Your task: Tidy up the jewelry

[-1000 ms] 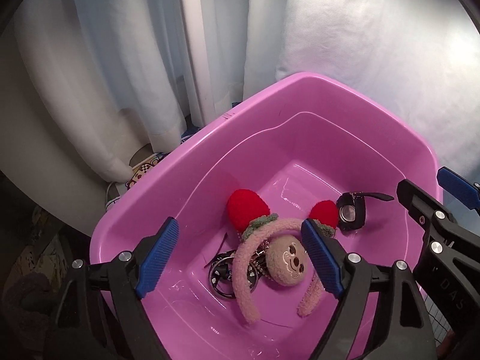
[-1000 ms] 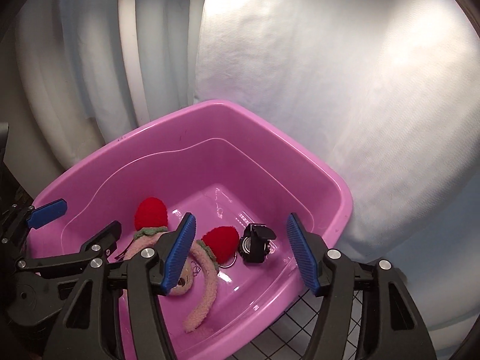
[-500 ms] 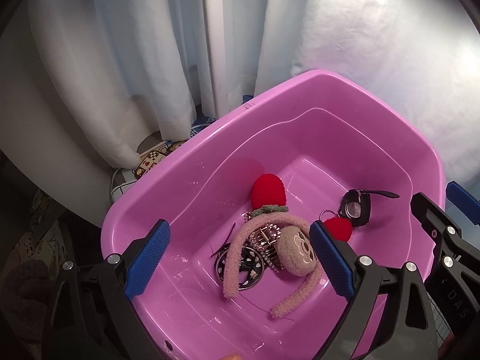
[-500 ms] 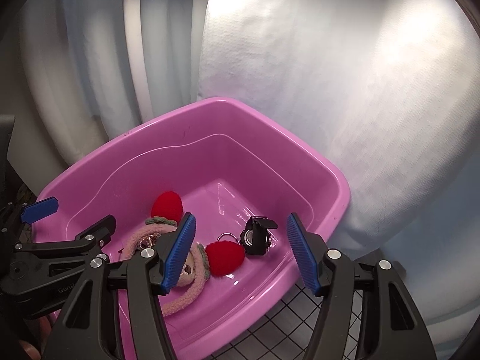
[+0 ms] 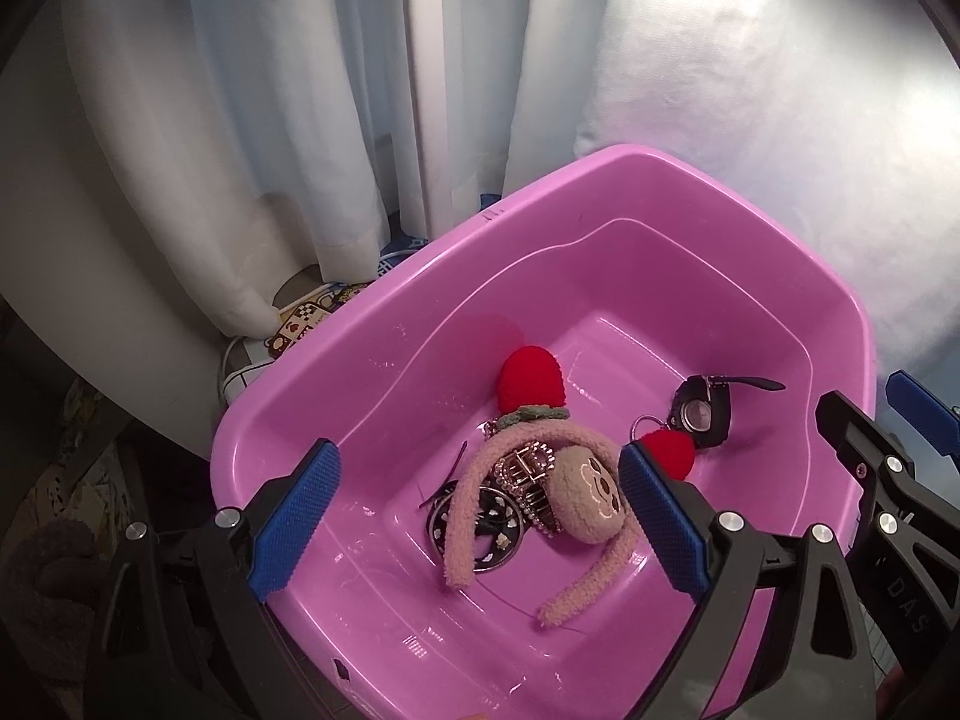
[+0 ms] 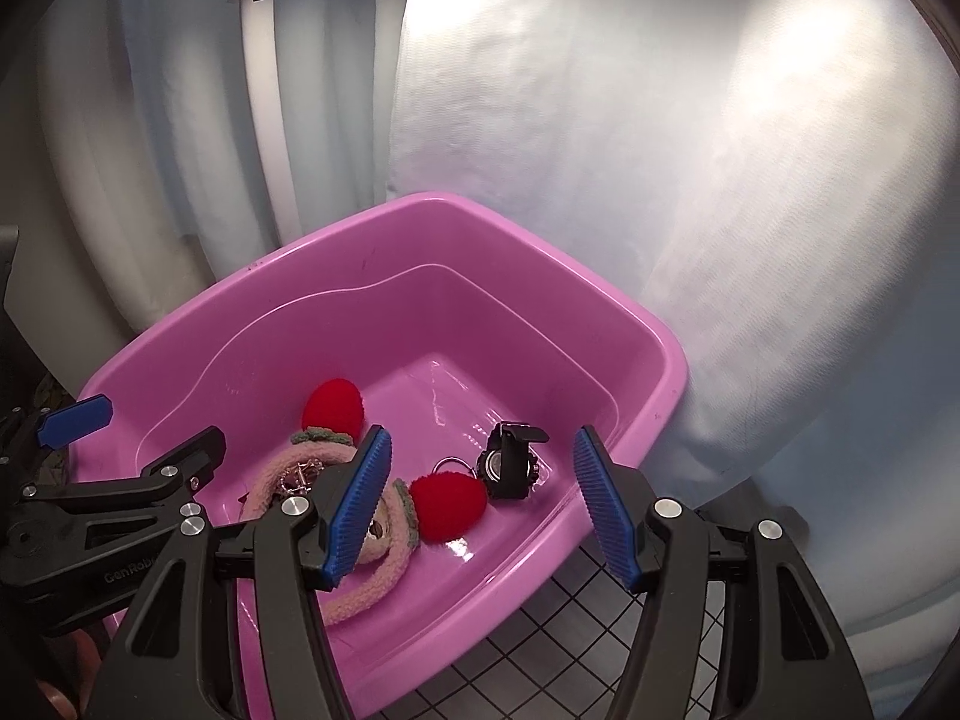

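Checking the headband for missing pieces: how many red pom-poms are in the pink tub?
2: one red pom-poms piece toward the tub's far side, the other beside the black watch. None seems hidden.

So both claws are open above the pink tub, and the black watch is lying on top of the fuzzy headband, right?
Not quite. Both the left claw and the right claw are open above the pink tub, but the black watch lies on the tub floor, apart from the fuzzy headband, beside its red pompom. The right wrist view shows it.
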A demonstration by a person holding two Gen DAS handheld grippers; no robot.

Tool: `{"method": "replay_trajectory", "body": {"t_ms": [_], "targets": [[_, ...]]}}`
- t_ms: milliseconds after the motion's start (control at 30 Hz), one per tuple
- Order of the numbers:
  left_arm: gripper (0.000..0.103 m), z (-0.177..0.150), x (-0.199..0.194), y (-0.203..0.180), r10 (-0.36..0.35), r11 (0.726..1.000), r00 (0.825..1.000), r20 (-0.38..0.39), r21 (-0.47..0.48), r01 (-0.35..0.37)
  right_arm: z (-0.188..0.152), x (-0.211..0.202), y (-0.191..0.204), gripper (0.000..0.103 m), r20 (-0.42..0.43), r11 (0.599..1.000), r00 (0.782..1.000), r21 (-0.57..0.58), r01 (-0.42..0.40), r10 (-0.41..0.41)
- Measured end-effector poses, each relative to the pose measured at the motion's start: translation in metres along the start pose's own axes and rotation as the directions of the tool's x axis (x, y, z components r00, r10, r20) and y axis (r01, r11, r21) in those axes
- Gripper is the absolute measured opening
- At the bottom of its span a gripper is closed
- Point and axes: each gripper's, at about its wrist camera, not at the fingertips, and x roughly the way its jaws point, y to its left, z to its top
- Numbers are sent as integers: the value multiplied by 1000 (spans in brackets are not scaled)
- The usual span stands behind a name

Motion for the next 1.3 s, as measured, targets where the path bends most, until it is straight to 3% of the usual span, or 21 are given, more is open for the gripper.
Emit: {"method": "replay_trajectory", "body": {"t_ms": [1300], "targets": [[92, -3, -2, 7, -8, 1000, 1000, -21, -23, 8, -3, -11, 5, 61, 6, 1000, 1000, -9, 11, -11]]}}
